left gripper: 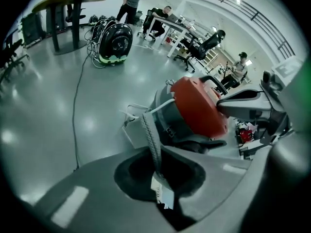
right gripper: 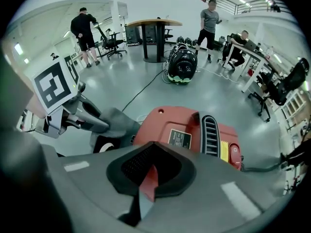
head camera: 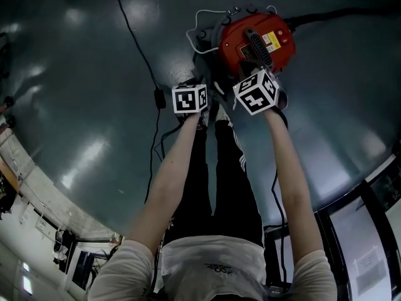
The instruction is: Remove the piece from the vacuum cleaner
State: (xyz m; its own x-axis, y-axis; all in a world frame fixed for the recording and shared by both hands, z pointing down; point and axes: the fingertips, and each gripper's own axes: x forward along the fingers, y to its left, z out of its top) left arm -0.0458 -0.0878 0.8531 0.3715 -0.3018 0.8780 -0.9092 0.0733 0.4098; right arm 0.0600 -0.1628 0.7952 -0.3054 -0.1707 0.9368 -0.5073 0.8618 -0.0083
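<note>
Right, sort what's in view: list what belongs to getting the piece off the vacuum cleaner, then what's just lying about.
Job in hand:
- red vacuum cleaner
- grey strap, pinched in the left hand-held gripper
- right hand-held gripper, shut on the cleaner

Just lying about:
- black-and-green machine
- round table
- office chair
- black floor cable

Open floor (head camera: 75, 74) around vacuum cleaner (head camera: 250, 39); cable (head camera: 136, 39) leftward, apparently slack.
</note>
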